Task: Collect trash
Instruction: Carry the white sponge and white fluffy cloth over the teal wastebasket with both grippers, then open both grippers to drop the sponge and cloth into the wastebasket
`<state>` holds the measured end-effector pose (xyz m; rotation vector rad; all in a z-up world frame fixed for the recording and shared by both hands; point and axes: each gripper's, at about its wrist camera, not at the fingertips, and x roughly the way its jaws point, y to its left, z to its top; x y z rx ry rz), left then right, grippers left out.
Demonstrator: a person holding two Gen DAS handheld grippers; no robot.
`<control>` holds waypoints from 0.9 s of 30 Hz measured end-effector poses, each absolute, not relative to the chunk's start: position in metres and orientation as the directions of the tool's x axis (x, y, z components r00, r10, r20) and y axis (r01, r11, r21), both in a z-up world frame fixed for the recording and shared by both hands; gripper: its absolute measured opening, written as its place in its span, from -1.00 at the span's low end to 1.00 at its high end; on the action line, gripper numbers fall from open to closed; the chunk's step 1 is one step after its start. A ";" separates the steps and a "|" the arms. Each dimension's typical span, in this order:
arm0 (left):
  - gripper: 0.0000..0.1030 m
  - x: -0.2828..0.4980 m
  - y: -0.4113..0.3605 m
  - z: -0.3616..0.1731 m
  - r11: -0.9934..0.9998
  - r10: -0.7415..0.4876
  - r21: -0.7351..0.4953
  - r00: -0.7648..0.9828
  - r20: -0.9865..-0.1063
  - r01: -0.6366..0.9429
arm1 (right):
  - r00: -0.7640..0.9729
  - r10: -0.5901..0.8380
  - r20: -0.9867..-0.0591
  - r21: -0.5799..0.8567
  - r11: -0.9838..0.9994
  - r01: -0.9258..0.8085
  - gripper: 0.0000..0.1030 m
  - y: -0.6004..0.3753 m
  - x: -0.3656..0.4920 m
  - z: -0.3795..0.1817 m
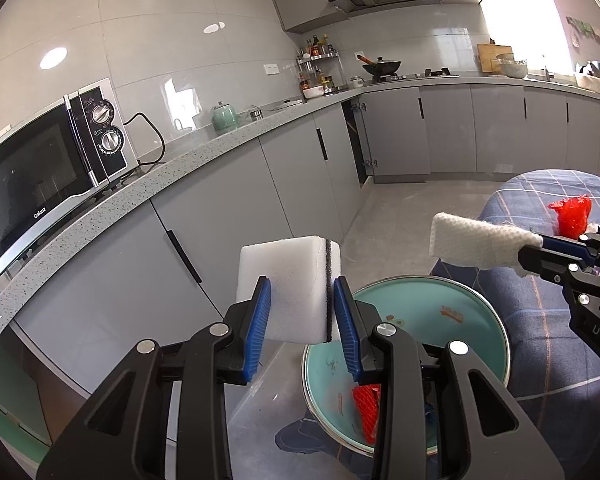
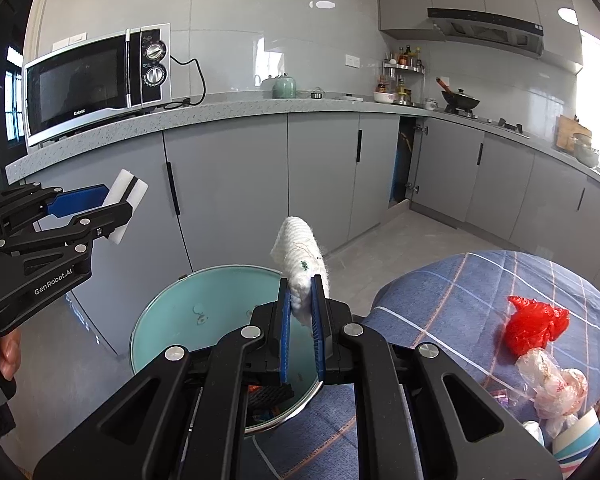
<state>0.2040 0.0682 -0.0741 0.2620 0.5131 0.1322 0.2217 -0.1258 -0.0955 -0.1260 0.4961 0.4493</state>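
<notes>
White sponge [image 1: 290, 288] clamped in left claw [image 1: 302, 312]; right claw [image 2: 300, 304] pinches folded paper towel [image 2: 300, 264] above teal bin [image 2: 188, 312].

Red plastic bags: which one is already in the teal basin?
The red bag low in the left wrist view, inside the teal basin. The other red bag lies on the plaid cloth, outside it.

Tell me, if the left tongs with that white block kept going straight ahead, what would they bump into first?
Probably the grey cabinet doors under the countertop; the left tongs point that way with open floor between. Depth is hard to judge.
</notes>
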 end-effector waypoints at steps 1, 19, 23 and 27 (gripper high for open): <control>-0.35 0.204 0.068 -0.074 0.958 0.190 0.280 0.863 -0.467 -0.059 | 0.784 0.386 -0.487 -0.009 0.895 -0.446 -0.79 -0.126 0.222 -0.096; 0.13 0.202 0.060 -0.080 0.956 0.184 0.288 0.864 -0.469 -0.047 | 0.766 0.392 -0.509 0.006 0.892 -0.453 -0.46 -0.125 0.226 -0.104; 0.16 0.201 0.059 -0.080 0.956 0.182 0.289 0.864 -0.469 -0.045 | 0.767 0.391 -0.509 0.005 0.892 -0.451 -0.42 -0.125 0.223 -0.105; 0.21 0.201 0.059 -0.080 0.956 0.184 0.289 0.865 -0.467 -0.047 | 0.770 0.385 -0.508 0.005 0.895 -0.445 -0.40 -0.126 0.222 -0.105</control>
